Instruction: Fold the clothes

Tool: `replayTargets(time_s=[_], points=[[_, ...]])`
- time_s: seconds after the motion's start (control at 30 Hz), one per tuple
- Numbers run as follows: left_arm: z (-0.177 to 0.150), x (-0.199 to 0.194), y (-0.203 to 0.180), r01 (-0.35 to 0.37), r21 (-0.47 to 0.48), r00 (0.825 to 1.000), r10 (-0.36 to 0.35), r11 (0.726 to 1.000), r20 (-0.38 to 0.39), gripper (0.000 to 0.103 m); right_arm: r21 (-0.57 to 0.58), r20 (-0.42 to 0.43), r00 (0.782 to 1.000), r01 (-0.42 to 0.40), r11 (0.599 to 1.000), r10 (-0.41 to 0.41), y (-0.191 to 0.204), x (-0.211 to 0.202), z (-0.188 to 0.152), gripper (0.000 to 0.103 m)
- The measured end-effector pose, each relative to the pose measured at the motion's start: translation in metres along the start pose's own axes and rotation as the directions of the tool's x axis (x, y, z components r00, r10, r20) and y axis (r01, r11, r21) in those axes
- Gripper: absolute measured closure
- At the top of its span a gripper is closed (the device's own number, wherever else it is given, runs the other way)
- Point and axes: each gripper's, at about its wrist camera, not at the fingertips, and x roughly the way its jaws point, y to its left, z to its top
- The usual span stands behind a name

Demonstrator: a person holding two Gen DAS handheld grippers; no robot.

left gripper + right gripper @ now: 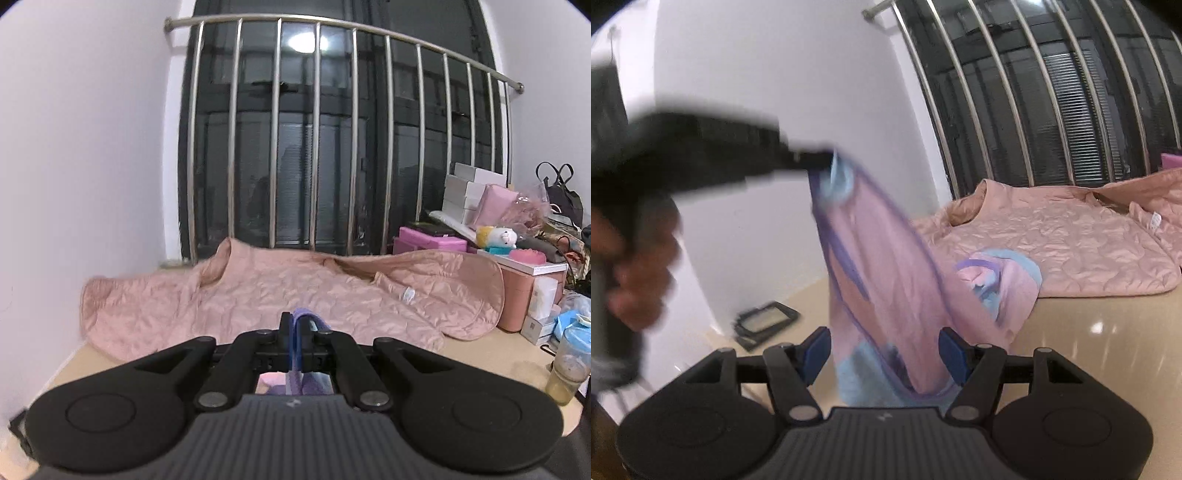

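A thin pink garment [886,258] with purple trim and light-blue patches hangs stretched from my left gripper [823,160], which is blurred and held by a hand [639,280]. In the left wrist view the left gripper [295,328] is shut on a fold of that purple-edged cloth [308,317]. The garment's lower part drops between the blue pads [816,354] of my right gripper [884,354], whose jaws stand apart without pressing it. Its far end lies bunched on the beige table [1108,350].
A pink quilted jacket [295,291] lies spread at the back of the table below the barred window [332,147]. Boxes, a plush toy [496,236], bags and a plastic cup [567,373] crowd the right side. Black flat frames [768,321] lie by the white wall.
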Motion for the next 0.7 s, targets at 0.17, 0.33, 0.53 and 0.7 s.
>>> replayTargets(time_s=[0.17, 0.33, 0.53, 0.7], points=[[-0.008, -0.007, 0.0, 0.03, -0.01, 1.0, -0.03, 0.999, 0.001, 0.102, 0.06, -0.052, 0.993, 0.108, 0.992, -0.105, -0.013, 0.018, -0.003, 0.09], [-0.012, -0.011, -0.001, 0.034, 0.005, 0.999, -0.034, 0.999, -0.006, 0.102, 0.004, -0.054, 0.974, 0.222, 0.975, -0.222, -0.012, 0.043, -0.003, 0.081], [-0.019, -0.005, -0.005, 0.009, 0.024, 0.999, -0.008, 1.0, -0.05, 0.102, -0.065, -0.091, 0.967, 0.235, 0.97, -0.24, -0.012, 0.056, -0.011, 0.103], [-0.032, 0.003, -0.007, -0.073, 0.074, 0.988, 0.082, 0.995, -0.128, 0.102, -0.009, 0.009, 0.976, 0.218, 0.976, -0.218, -0.024, 0.013, -0.004, 0.103]])
